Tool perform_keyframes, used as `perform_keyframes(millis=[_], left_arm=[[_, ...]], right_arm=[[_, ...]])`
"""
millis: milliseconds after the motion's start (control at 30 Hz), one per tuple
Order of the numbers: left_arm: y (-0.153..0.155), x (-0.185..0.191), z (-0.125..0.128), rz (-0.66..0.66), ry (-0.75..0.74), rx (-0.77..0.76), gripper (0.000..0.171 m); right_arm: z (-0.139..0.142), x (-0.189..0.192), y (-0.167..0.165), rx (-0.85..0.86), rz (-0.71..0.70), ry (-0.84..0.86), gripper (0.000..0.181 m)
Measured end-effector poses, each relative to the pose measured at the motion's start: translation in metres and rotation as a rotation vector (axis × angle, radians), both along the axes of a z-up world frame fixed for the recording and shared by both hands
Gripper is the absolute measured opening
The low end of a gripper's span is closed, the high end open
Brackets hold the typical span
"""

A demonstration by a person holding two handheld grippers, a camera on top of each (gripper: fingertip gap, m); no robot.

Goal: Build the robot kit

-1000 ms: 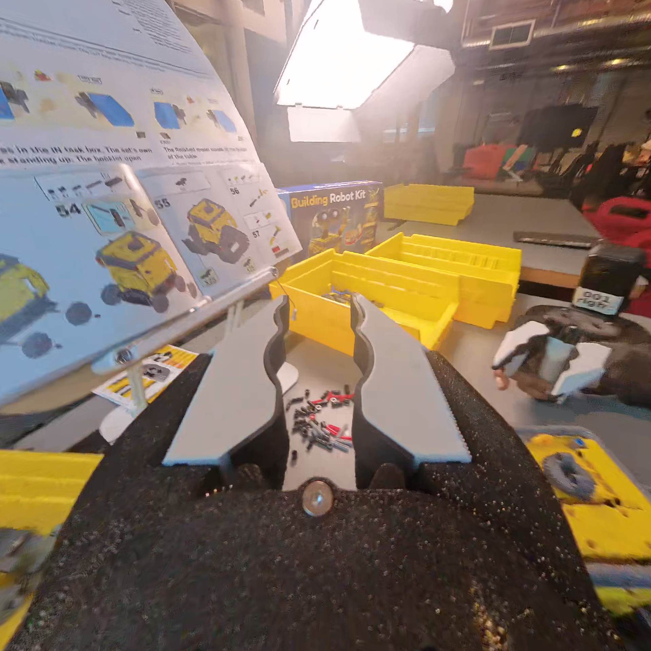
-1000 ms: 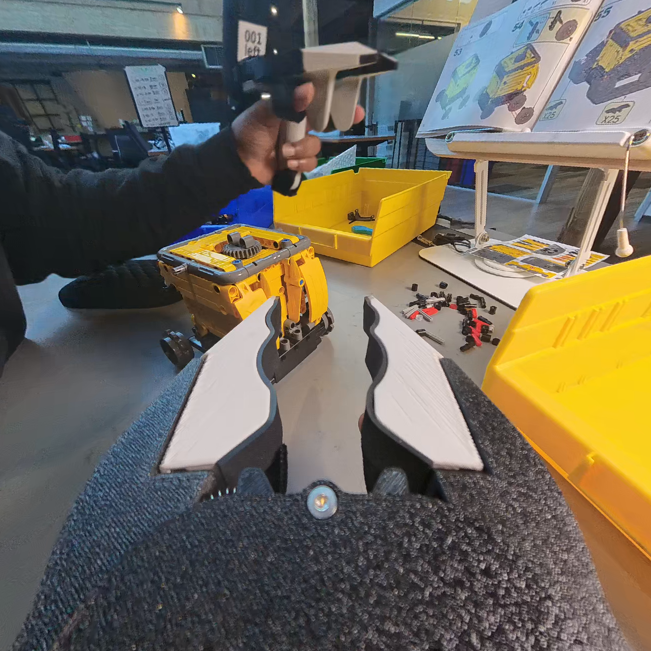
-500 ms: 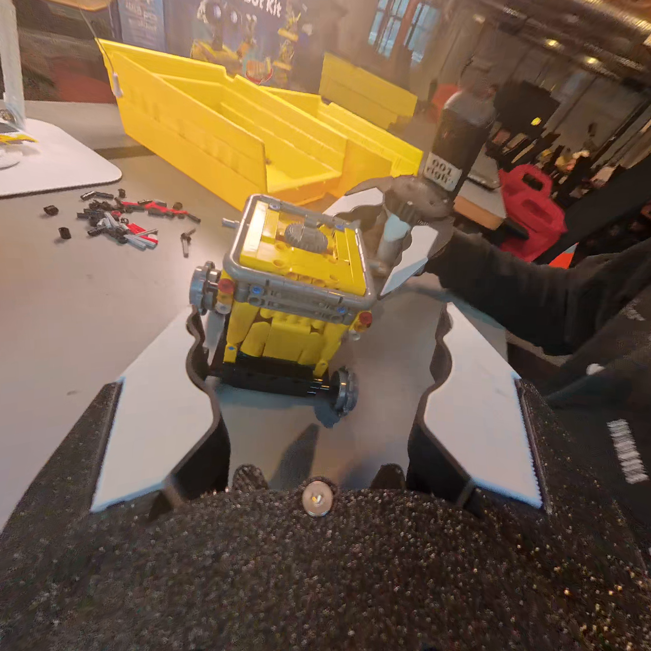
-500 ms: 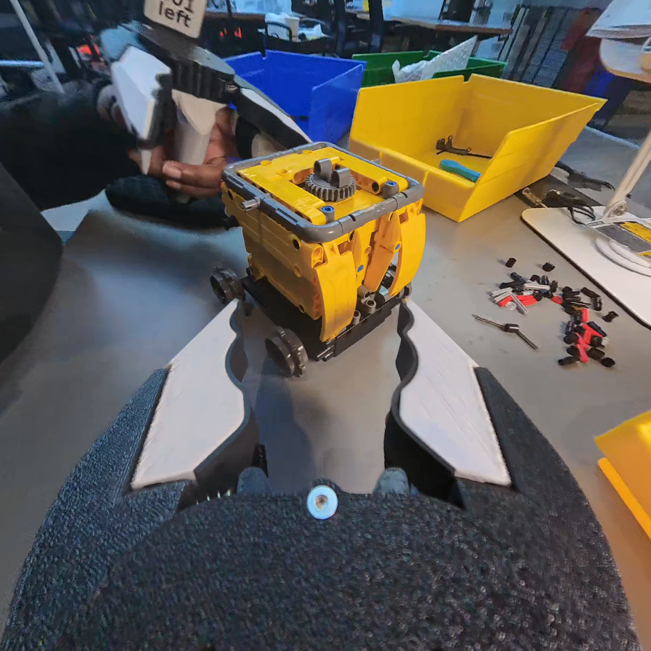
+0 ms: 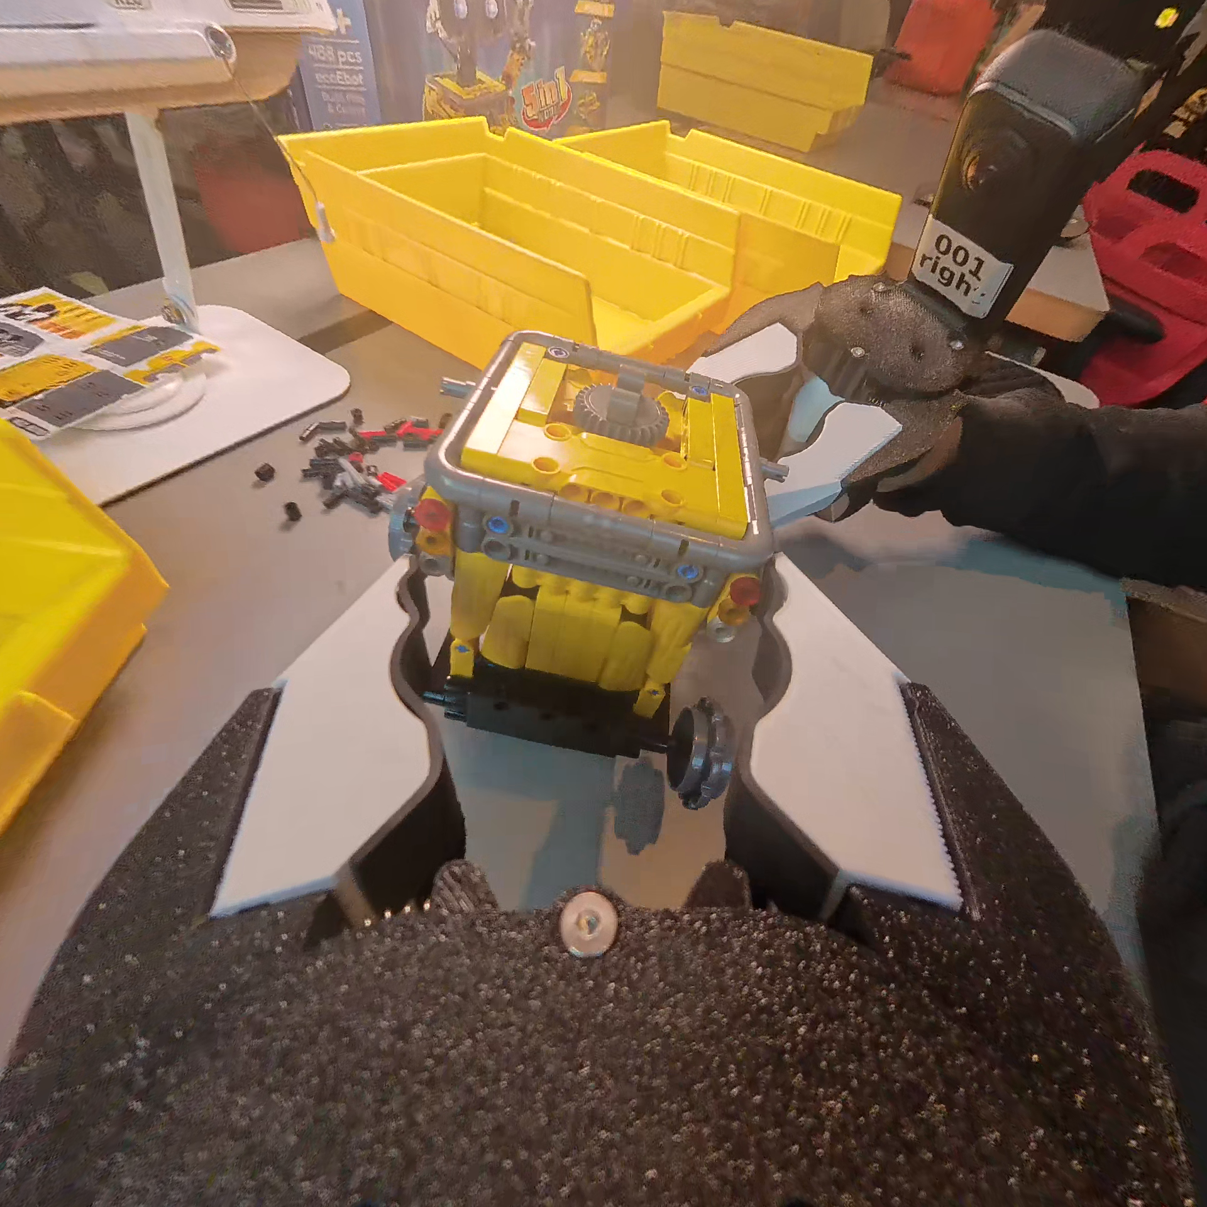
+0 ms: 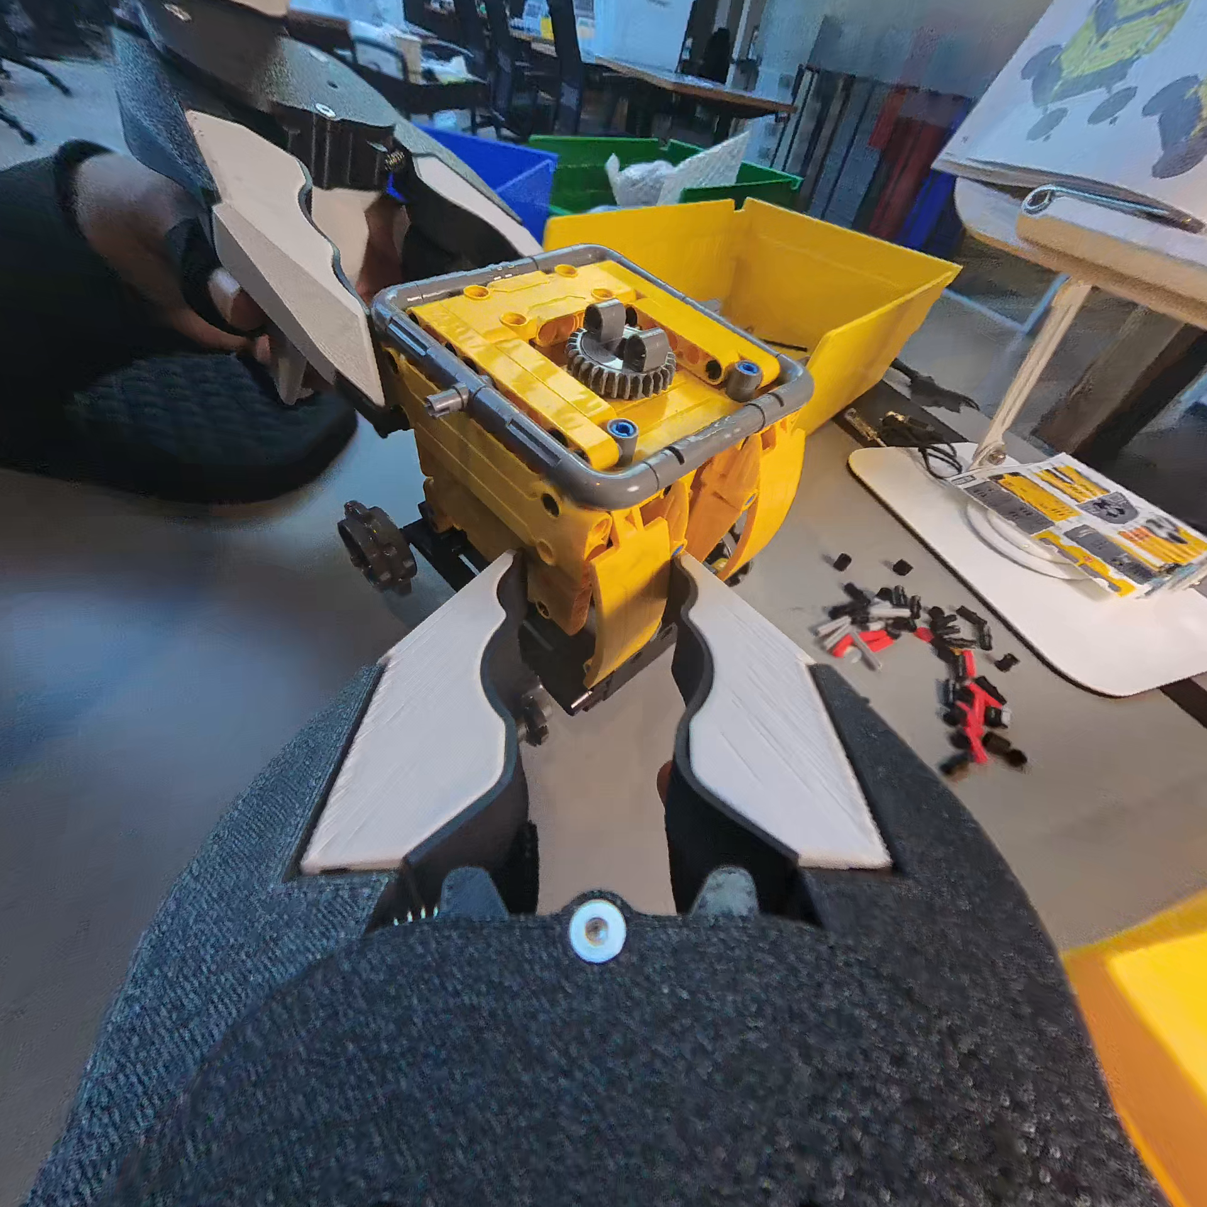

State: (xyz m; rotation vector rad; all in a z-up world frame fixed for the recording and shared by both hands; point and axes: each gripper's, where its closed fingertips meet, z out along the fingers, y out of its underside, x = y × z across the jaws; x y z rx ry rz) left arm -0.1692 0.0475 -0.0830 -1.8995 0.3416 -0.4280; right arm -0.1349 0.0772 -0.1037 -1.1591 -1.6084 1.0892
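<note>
A yellow brick-built model (image 5: 607, 470) with a grey top frame, a grey gear on top and small black wheels stands on the grey table. My left gripper (image 5: 591, 578) straddles its rear, and both fingertips press on its sides by the red studs. My right gripper (image 6: 595, 558) is closed on a curved yellow panel at the corner of the model (image 6: 588, 405) opposite the left gripper. A finger (image 6: 287, 261) of the left gripper touches the far corner of the frame. In the left wrist view a finger (image 5: 836, 450) of the right gripper reaches the model's far right corner.
A pile of small black, red and grey pieces (image 5: 353, 464) (image 6: 914, 646) lies beside the model. Yellow bins (image 5: 522, 248) (image 6: 816, 281) stand behind it, and another bin (image 5: 59, 620) at the left. A booklet stand (image 6: 1110, 98) with a white base (image 5: 215, 392) and a leaflet (image 6: 1078, 522) stands nearby.
My left gripper swung down from the booklet to the model. Both grippers moved in around the model and their fingers narrowed onto it.
</note>
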Motion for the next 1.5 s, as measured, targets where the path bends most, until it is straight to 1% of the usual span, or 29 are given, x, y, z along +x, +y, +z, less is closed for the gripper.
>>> perform_keyframes(millis=[133, 233, 300, 333, 433, 567, 633, 667, 733, 833, 933, 1000, 1100, 1167, 1233, 1267, 1333, 1433, 1500], left_arm=[[0.017, -0.046, 0.003, -0.015, 0.085, -0.006, 0.099], [0.024, -0.070, -0.010, 0.000, 0.040, -0.020, 0.099], [0.026, -0.080, -0.028, 0.021, 0.008, -0.052, 0.099], [0.027, -0.082, -0.032, 0.029, -0.022, -0.043, 0.101], [0.025, -0.083, -0.032, 0.029, -0.049, 0.002, 0.101], [0.026, -0.083, -0.031, 0.026, -0.048, 0.021, 0.101], [0.025, -0.084, -0.030, 0.036, -0.042, 0.035, 0.101], [0.024, -0.085, -0.029, 0.044, -0.034, 0.047, 0.100], [0.020, -0.088, -0.024, 0.060, -0.027, 0.083, 0.098], [0.013, -0.091, 0.000, 0.088, -0.045, 0.200, 0.092], [0.009, -0.096, 0.021, 0.139, -0.008, 0.301, 0.089], [0.006, -0.096, 0.028, 0.177, 0.019, 0.344, 0.078], [0.004, -0.099, 0.032, 0.252, 0.040, 0.379, 0.073], [0.003, -0.104, 0.030, 0.296, 0.016, 0.365, 0.074], [0.003, -0.108, 0.025, 0.330, -0.008, 0.337, 0.077], [0.003, -0.110, 0.023, 0.344, -0.006, 0.332, 0.074], [0.002, -0.113, 0.024, 0.365, -0.005, 0.339, 0.059], [0.000, -0.112, 0.026, 0.352, -0.020, 0.366, 0.031], [-0.002, -0.116, 0.028, 0.372, -0.006, 0.379, 0.015]], right_arm=[[0.002, -0.046, 0.019, 0.024, -0.058, -0.053, 0.043], [-0.012, -0.071, 0.025, -0.008, -0.072, -0.106, 0.044], [-0.028, -0.079, 0.025, -0.037, -0.072, -0.135, 0.045], [-0.026, -0.081, 0.021, -0.037, -0.062, -0.108, 0.043], [-0.027, -0.081, 0.018, -0.001, -0.062, -0.110, 0.043], [-0.026, -0.079, 0.016, -0.027, -0.042, -0.098, 0.047], [-0.025, -0.071, 0.016, 0.002, -0.022, -0.126, 0.056], [-0.022, -0.064, 0.020, 0.024, -0.031, -0.127, 0.064], [-0.011, -0.048, 0.029, 0.044, -0.060, -0.100, 0.069], [0.006, -0.020, 0.046, 0.005, -0.119, 0.006, 0.070], [0.020, 0.011, 0.066, -0.003, -0.220, 0.131, 0.067], [0.029, 0.030, 0.081, -0.023, -0.288, 0.203, 0.066], [0.038, 0.051, 0.104, -0.029, -0.387, 0.278, 0.067], [0.039, 0.060, 0.119, 0.029, -0.443, 0.274, 0.066], [0.042, 0.066, 0.128, 0.050, -0.481, 0.285, 0.066], [0.045, 0.068, 0.132, 0.046, -0.496, 0.298, 0.064], [0.047, 0.072, 0.135, 0.047, -0.510, 0.315, 0.057], [0.048, 0.077, 0.141, 0.073, -0.538, 0.330, 0.038], [0.046, 0.078, 0.146, 0.067, -0.561, 0.328, 0.031]])
